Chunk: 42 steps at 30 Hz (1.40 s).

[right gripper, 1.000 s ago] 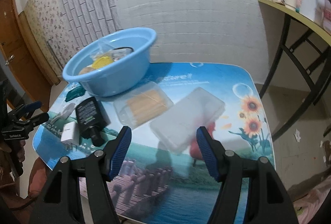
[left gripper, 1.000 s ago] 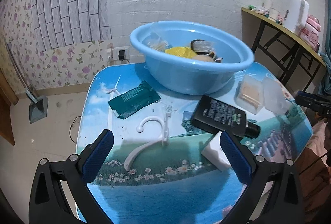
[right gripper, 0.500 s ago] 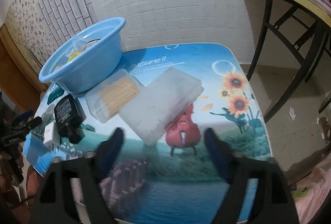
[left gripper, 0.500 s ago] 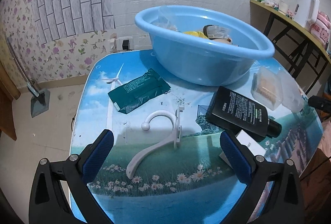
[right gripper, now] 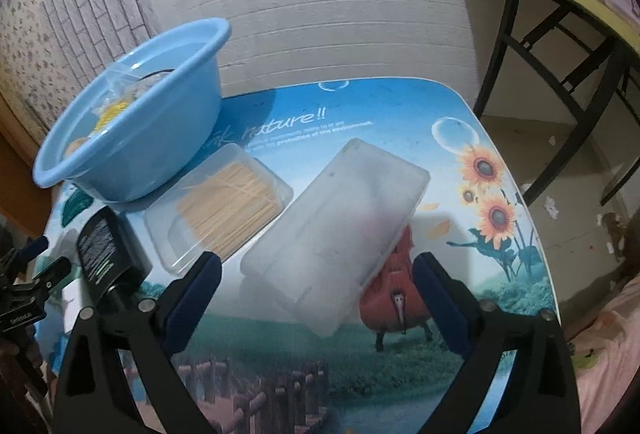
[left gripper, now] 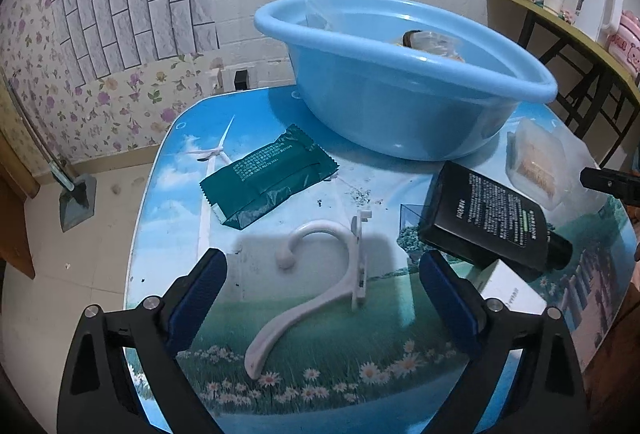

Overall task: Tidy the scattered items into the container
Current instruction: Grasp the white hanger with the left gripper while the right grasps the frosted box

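Observation:
The blue basin [left gripper: 400, 113] [right gripper: 132, 137] stands at the table's back with several items inside. My left gripper [left gripper: 322, 266] hovers over a white plastic hook [left gripper: 320, 298]. Its jaws are wide and closing, and the hook lies flat between them, untouched. A green packet [left gripper: 268, 181] lies to its left. A black bottle [left gripper: 488, 213] rests on a white box [left gripper: 508, 290] to its right. My right gripper [right gripper: 316, 266] hangs over a frosted plastic box [right gripper: 336, 242]. Its jaws are opening and grip nothing. A clear toothpick box [right gripper: 224, 209] lies beside it.
The picture-printed table [right gripper: 460, 137] ends close to the wall behind the basin. A yellow-topped side table [left gripper: 560, 21] with a kettle stands at the right. A dustpan [left gripper: 76, 201] leans on the floor at the left. The black bottle [right gripper: 104, 246] lies by my right gripper's left finger.
Both grippers have sunk nearer the table. The right jaws have spread from half open to wide. The left gripper has closed in over the white hook.

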Each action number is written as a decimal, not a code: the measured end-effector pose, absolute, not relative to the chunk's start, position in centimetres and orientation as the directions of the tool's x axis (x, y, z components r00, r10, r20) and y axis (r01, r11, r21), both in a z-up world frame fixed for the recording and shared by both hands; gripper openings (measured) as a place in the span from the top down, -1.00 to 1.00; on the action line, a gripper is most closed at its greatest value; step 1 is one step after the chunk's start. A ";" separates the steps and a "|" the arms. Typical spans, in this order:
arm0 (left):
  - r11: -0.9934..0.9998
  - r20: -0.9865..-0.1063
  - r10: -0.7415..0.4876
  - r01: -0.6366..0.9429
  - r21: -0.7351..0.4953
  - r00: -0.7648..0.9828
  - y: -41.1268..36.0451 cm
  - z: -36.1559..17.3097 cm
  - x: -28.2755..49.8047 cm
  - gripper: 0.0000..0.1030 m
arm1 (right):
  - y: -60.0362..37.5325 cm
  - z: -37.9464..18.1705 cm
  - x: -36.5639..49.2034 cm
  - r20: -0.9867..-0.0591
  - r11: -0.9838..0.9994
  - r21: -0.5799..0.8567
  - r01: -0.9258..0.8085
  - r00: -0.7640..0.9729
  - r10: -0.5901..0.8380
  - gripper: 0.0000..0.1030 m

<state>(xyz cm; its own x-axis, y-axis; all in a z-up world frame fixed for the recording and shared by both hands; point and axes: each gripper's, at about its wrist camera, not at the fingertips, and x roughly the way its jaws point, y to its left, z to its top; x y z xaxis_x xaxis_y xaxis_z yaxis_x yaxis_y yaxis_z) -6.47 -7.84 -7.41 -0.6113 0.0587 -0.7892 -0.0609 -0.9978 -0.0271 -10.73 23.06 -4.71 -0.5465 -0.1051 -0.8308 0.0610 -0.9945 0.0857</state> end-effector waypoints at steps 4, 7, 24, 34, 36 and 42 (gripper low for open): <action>-0.998 -0.790 0.061 -0.063 -0.029 -0.611 -7.7 -7.6 -6.8 -0.89 | 22.4 -5.1 -11.1 -0.840 -0.996 0.066 0.057 -0.536 -0.086 -0.90; -0.998 -0.790 0.056 -0.065 -0.020 -0.610 -7.6 -7.6 -6.9 -0.89 | 22.4 -5.4 -11.4 -0.845 -0.998 0.052 0.043 -0.531 -0.067 -0.90; -0.998 -0.796 0.058 -0.067 -0.022 -0.602 -7.4 -8.0 -7.4 -0.70 | 27.5 -6.5 -10.7 -0.863 -0.998 0.045 -0.053 -0.504 -0.013 -0.90; -0.997 -0.791 0.061 -0.072 -0.022 -0.609 -7.4 -7.7 -7.2 -0.26 | 28.0 -6.1 -10.9 -0.831 -0.997 0.070 0.013 -0.553 -0.066 -0.91; -0.997 -0.788 0.064 -0.076 -0.022 -0.612 -7.5 -7.6 -7.1 -0.07 | 27.8 -5.8 -11.2 -0.820 -0.997 0.071 0.034 -0.567 -0.078 -0.90; -0.996 -0.787 0.074 -0.091 -0.023 -0.613 -7.5 -7.4 -7.1 0.09 | 27.6 -6.2 -12.4 -0.829 -0.994 0.079 0.073 -0.549 -0.106 -0.90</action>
